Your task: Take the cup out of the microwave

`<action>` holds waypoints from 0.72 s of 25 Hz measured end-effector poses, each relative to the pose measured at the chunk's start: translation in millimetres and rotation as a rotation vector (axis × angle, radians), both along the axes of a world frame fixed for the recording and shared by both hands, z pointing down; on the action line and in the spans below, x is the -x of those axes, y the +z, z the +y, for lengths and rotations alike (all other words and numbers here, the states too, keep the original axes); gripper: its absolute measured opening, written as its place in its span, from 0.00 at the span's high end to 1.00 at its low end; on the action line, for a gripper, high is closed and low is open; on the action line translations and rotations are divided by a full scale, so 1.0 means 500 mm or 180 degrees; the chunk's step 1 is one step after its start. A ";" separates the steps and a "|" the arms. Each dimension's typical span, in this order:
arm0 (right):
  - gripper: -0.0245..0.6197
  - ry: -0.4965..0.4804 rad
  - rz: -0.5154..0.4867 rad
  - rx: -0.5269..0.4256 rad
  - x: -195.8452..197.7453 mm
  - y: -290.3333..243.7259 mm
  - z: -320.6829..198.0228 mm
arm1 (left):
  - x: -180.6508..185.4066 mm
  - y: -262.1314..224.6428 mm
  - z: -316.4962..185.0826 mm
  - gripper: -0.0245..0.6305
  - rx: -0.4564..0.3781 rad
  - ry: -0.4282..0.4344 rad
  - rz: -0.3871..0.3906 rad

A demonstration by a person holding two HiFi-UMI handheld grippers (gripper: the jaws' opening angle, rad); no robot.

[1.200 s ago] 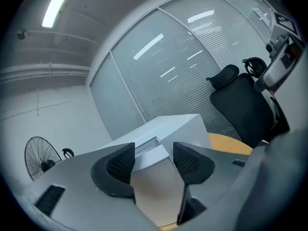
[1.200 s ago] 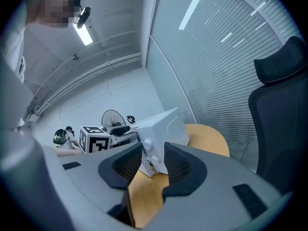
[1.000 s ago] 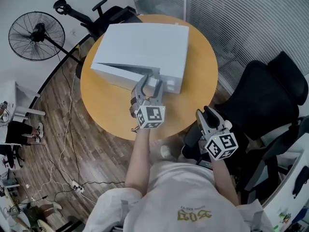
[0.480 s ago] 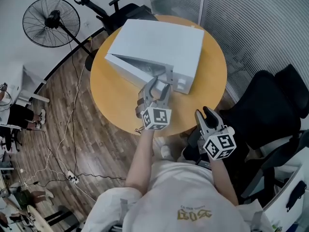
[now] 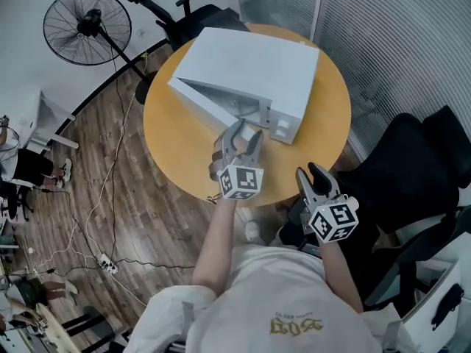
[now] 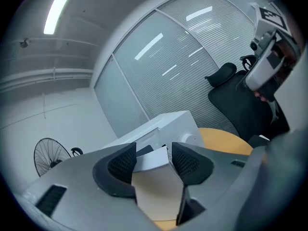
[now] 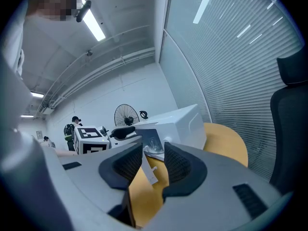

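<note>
Your left arm reached straight up the middle of the head view. The left gripper (image 5: 244, 131) was held nearly level at the front of the microwave (image 5: 250, 61), above the centre of the frame. Its jaws had just been closing. The free edge of the door (image 6: 154, 174) stood between them, and the pads looked to meet it on both sides at a middling width.

Your right arm was bent close to your body. The right gripper (image 5: 310, 172) hung at the lower right of the head view, just off the rim of the desk (image 5: 184, 145), also nearly level. Its jaws stood partly apart with nothing between the pads; only the desk and the microwave showed through the gap, farther off.

The microwave sat toward the top of the round desk. Its door was swung only partway out from the hinge at the left, so it covered much of the opening from above. In the right gripper view the cavity showed dark at the centre, with what looked like a clear cup (image 7: 154, 145) inside it, well away from both grippers.

A black chair (image 5: 412, 175) crowded the right side, close beside your right gripper. A fan (image 5: 86, 28) stood at the upper left, and cables (image 5: 110, 190) trailed over the floor at the left.
</note>
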State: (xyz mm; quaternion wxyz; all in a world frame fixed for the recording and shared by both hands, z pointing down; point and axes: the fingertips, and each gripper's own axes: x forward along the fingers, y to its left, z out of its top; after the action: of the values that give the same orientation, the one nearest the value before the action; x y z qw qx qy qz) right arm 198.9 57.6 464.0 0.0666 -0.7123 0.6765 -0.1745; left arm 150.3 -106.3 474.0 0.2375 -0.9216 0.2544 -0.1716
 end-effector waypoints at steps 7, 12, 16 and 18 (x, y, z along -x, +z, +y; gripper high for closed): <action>0.75 -0.0116 -0.0022 0.0027 0.012 0.004 -0.014 | 0.017 0.001 0.001 0.61 -0.0007 -0.0055 0.0005; 0.75 -0.0166 -0.0033 0.0011 0.012 0.002 -0.023 | 0.037 0.001 0.004 0.63 -0.0023 -0.0127 0.0006; 0.75 -0.0234 -0.0047 0.0013 0.025 0.001 -0.029 | 0.054 -0.001 0.007 0.63 -0.0022 -0.0181 0.0012; 0.75 -0.0275 -0.0056 0.0024 0.033 0.004 -0.032 | 0.062 -0.002 0.008 0.63 -0.0024 -0.0206 0.0018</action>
State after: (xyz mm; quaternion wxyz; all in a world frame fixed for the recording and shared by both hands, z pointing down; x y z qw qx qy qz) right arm 182.2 41.6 465.9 0.0622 -0.6811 0.7054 -0.1860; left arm 119.1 -102.3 472.8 0.2345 -0.9125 0.2855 -0.1756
